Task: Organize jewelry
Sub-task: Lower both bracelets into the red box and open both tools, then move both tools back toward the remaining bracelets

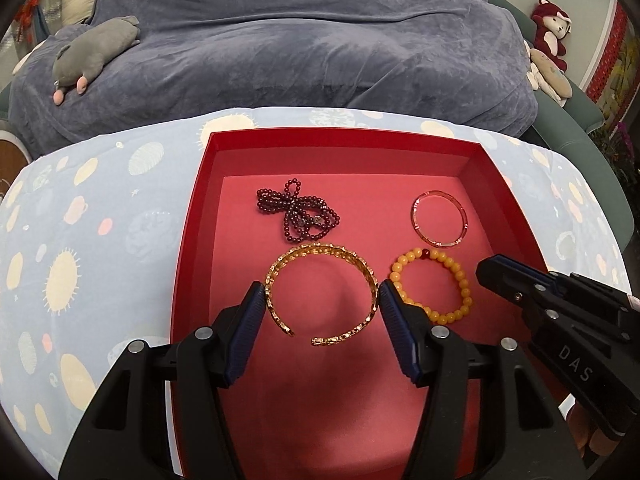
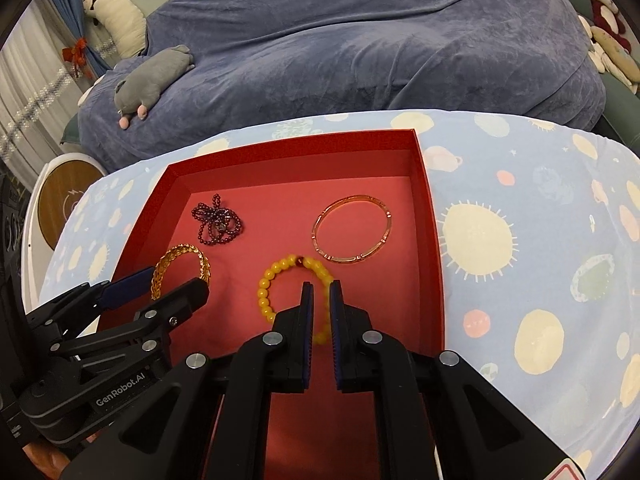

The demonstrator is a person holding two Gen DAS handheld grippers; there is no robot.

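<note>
Left gripper (image 1: pixel 322 300) marked "GenRobot.AI": fingers wide apart, flanking gold cuff (image 1: pixel 322 294), gripping nothing. Right gripper (image 2: pixel 321 292) marked "DAS": fingers nearly closed over yellow bead bracelet (image 2: pixel 266 288), empty.

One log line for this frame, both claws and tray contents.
left claw open astride gold cuff | right claw nearly shut over yellow bead bracelet | red tray: four pieces

Right wrist view: right gripper's fingers (image 2: pixel 307 312) are hiding part of the yellow bead bracelet (image 2: pixel 267 289); the red tray (image 2: pixel 434 240) near edge is being cut off.
</note>
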